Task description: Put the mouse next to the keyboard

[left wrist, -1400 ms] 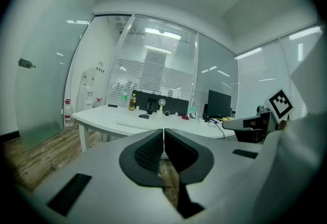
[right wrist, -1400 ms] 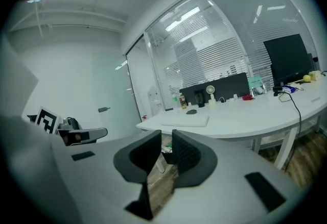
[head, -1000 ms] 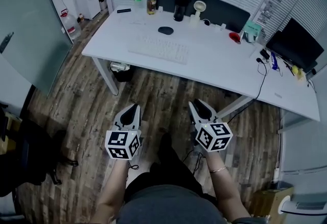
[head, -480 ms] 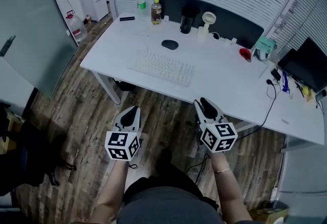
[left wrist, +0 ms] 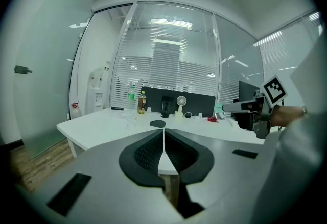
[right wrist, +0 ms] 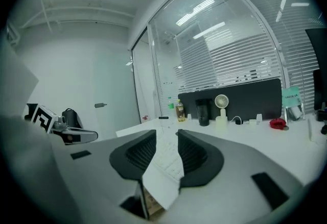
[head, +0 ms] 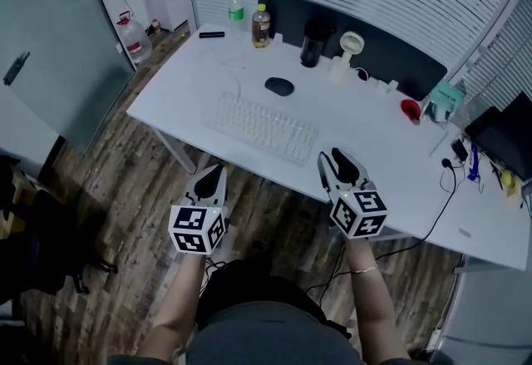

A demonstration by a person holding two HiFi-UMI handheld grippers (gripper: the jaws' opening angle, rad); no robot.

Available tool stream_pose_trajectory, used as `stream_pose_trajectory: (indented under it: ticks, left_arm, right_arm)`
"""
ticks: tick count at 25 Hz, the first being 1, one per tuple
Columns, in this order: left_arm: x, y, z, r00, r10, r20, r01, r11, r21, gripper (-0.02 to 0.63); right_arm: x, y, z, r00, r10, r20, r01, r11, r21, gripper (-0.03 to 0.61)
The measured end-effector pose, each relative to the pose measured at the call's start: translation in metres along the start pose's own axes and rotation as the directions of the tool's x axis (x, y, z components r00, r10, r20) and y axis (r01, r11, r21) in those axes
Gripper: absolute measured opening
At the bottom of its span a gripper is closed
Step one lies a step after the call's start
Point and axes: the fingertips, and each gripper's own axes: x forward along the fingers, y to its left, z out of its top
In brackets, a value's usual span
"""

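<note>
Mouse (head: 279, 86) untouched at upper centre, apart from keyboard (head: 262, 128); all of the task is left. Your left gripper (head: 212, 174) is closed and empty, your right gripper (head: 337, 159) is opening with nothing between.

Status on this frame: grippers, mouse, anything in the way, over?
Left gripper shut, empty; right gripper opening, empty. Mouse untouched on desk, beyond keyboard, apart from it. Only the keyboard lies between grippers and mouse.

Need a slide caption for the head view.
Left gripper shut, right gripper opening its empty jaws, both short of the mouse beyond the keyboard on the white desk.
</note>
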Motion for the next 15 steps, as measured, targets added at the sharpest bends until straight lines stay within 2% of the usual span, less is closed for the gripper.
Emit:
stream_pose_trajectory:
  ticks: [15]
  left_arm:
    - [0.1, 0.033, 0.023, 0.999, -0.007, -0.039, 0.009, 0.999, 0.034, 0.029]
  right_arm:
    - [0.089, -0.053, 0.006, 0.996, 0.018, -0.082, -0.025, 0.995, -0.092, 0.14]
